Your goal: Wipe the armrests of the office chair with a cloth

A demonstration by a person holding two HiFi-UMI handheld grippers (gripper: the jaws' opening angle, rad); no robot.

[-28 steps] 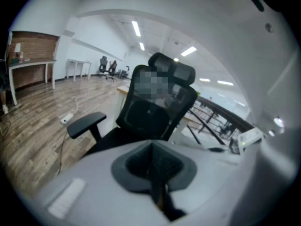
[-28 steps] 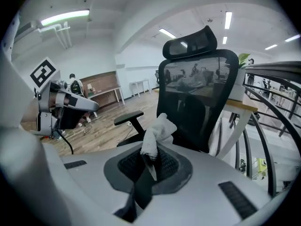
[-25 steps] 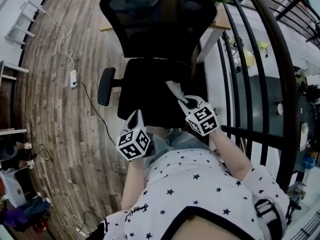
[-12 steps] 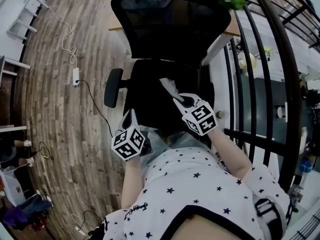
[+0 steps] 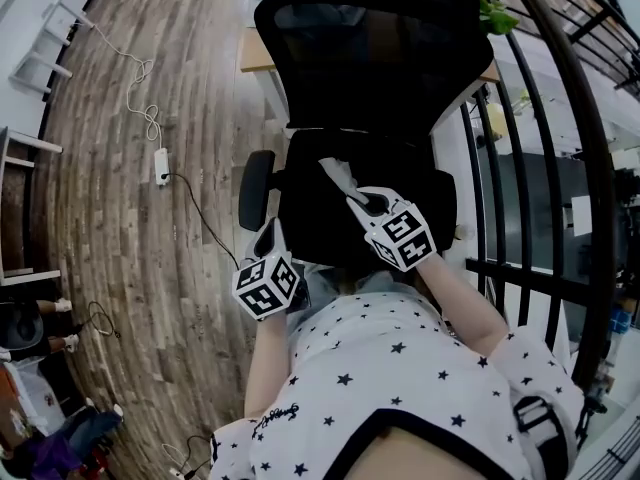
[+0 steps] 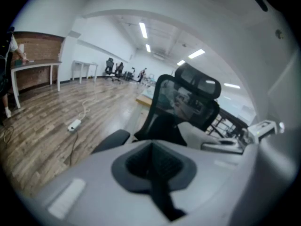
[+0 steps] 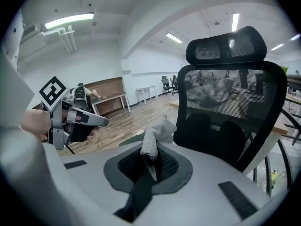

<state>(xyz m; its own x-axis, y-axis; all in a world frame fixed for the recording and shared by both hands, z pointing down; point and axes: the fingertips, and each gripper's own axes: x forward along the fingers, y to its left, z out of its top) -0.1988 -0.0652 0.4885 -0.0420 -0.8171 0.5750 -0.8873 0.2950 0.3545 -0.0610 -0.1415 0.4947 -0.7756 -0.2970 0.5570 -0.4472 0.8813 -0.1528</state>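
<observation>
A black mesh office chair (image 5: 372,58) stands straight ahead, its seat (image 5: 330,230) just beyond both grippers. Its left armrest (image 5: 255,176) juts out over the floor; the right armrest is hidden behind my right gripper and arm. My right gripper (image 5: 352,190) is shut on a pale cloth (image 5: 338,173) that sticks up over the seat. In the right gripper view the cloth (image 7: 157,134) bunches up out of the gripper (image 7: 148,166), before the backrest (image 7: 230,112). My left gripper (image 5: 269,232) hangs near the seat's front left corner, shut and empty; its own view shows the armrest (image 6: 111,140).
A white power strip (image 5: 160,164) and its cables lie on the wooden floor at the left. A black railing (image 5: 525,128) curves along the right side. A wooden desk (image 5: 258,54) and a green plant (image 5: 496,14) are behind the chair.
The chair has shifted to the right and grown nearer in the head view. Both grippers keep about the same pose, the cloth still clamped in the right one.
</observation>
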